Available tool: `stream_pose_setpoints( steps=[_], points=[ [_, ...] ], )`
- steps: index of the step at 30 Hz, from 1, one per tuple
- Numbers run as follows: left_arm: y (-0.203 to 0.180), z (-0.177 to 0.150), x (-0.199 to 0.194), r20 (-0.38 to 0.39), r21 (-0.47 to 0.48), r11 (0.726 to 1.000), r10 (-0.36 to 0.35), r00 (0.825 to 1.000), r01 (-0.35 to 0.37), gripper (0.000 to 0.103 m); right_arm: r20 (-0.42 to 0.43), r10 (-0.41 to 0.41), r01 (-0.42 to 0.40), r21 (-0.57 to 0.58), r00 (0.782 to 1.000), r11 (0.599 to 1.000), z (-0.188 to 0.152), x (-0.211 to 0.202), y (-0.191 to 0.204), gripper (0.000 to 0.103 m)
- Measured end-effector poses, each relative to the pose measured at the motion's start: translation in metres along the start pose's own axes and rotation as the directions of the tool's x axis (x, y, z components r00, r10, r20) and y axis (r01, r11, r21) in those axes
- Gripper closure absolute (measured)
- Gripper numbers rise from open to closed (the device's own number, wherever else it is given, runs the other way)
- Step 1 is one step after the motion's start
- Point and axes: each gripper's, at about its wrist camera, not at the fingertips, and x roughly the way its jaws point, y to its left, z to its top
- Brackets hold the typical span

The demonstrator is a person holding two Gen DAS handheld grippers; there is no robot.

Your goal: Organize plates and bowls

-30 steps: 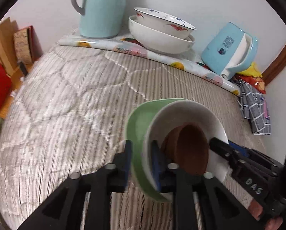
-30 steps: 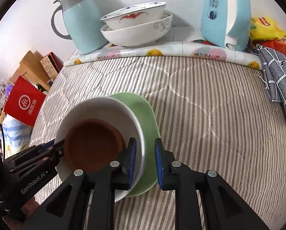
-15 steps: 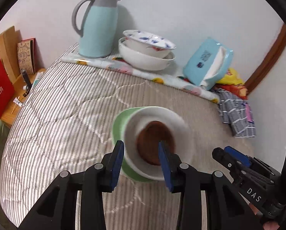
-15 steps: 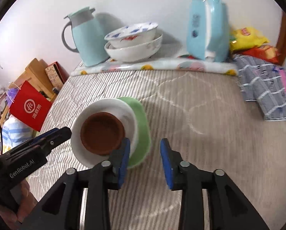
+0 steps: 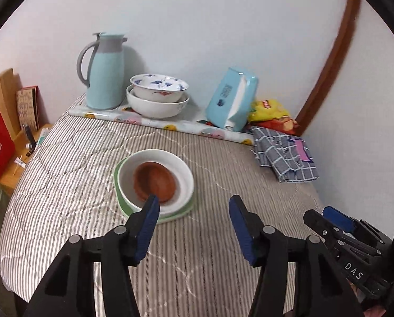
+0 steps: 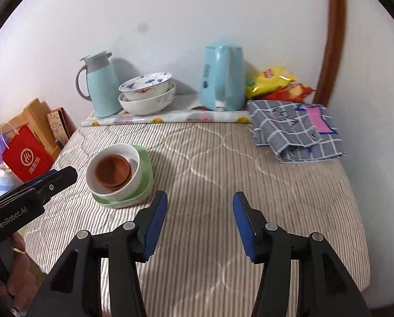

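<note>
The brown dish sits nested in the white bowl on the green plate, mid-bed. Both tongs, left and right, have just been opening and hold nothing. Two bowls by the wall look already stacked; little seems left.

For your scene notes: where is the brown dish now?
The brown dish sits inside the white bowl on the green plate, left of centre on the striped quilt in both views.

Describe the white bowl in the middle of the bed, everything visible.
The white bowl is round, glossy, ceramic-looking, with fairly deep walls. It sits upright on a green plate, set toward that plate's left side, on the striped quilt. A brown dish is nested inside it. Neither gripper touches it.
</note>
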Motion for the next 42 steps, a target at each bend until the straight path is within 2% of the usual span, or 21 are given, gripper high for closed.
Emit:
stream_pose_setpoints(
  steps=[2, 4, 5, 6, 8, 9, 10, 15, 17, 19, 42],
  points=[
    [-0.007, -0.006, -0.008, 0.01, 0.008, 1.0, 0.006, 1.0, -0.006, 0.049, 0.008, -0.005, 0.005, 0.016, 1.0, 1.0, -0.009, -0.01, -0.007, 0.051],
    [-0.015, -0.014, -0.016, 0.018, 0.024, 1.0, 0.012, 1.0, -0.013, 0.049, 0.018, -0.011, 0.01, 0.03, 1.0, 1.0, -0.017, -0.018, -0.014, 0.044],
    [-0.017, -0.017, -0.019, 0.02, 0.028, 0.999, 0.015, 1.0, -0.016, 0.049, 0.025, -0.014, 0.014, 0.033, 1.0, 0.999, -0.022, -0.024, -0.016, 0.035],
    [-0.019, -0.02, -0.023, 0.024, 0.03, 0.999, 0.016, 1.0, -0.017, 0.049, 0.039, -0.016, 0.014, 0.036, 0.999, 0.999, -0.027, -0.029, -0.02, 0.031],
    [-0.024, -0.027, -0.03, 0.03, 0.038, 0.999, 0.019, 0.999, -0.021, 0.041, 0.061, -0.018, 0.015, 0.05, 0.998, 0.999, -0.034, -0.038, -0.025, 0.023],
    [-0.026, -0.029, -0.033, 0.031, 0.042, 0.999, 0.021, 0.999, -0.023, 0.041, 0.07, -0.02, 0.016, 0.061, 0.997, 0.998, -0.039, -0.043, -0.029, 0.018],
    [-0.028, -0.033, -0.039, 0.039, 0.047, 0.999, 0.025, 0.999, -0.027, 0.041, 0.075, -0.022, 0.017, 0.069, 0.997, 0.997, -0.042, -0.046, -0.031, 0.017],
    [-0.039, -0.047, -0.056, 0.072, 0.07, 0.995, 0.063, 0.995, -0.068, 0.026, 0.097, -0.057, 0.049, 0.082, 0.994, 0.995, -0.059, -0.065, -0.039, 0.009],
    [-0.041, -0.051, -0.06, 0.072, 0.071, 0.994, 0.074, 0.995, -0.079, 0.02, 0.103, -0.076, 0.068, 0.08, 0.992, 0.994, -0.064, -0.071, -0.04, 0.008],
    [-0.043, -0.054, -0.064, 0.072, 0.073, 0.994, 0.076, 0.994, -0.082, 0.019, 0.107, -0.085, 0.077, 0.081, 0.991, 0.994, -0.068, -0.076, -0.041, 0.007],
    [-0.04, -0.06, -0.076, 0.096, 0.061, 0.995, 0.072, 0.993, -0.078, 0.018, 0.128, -0.102, 0.093, 0.071, 0.986, 0.993, -0.079, -0.092, -0.036, 0.007]
  ],
)
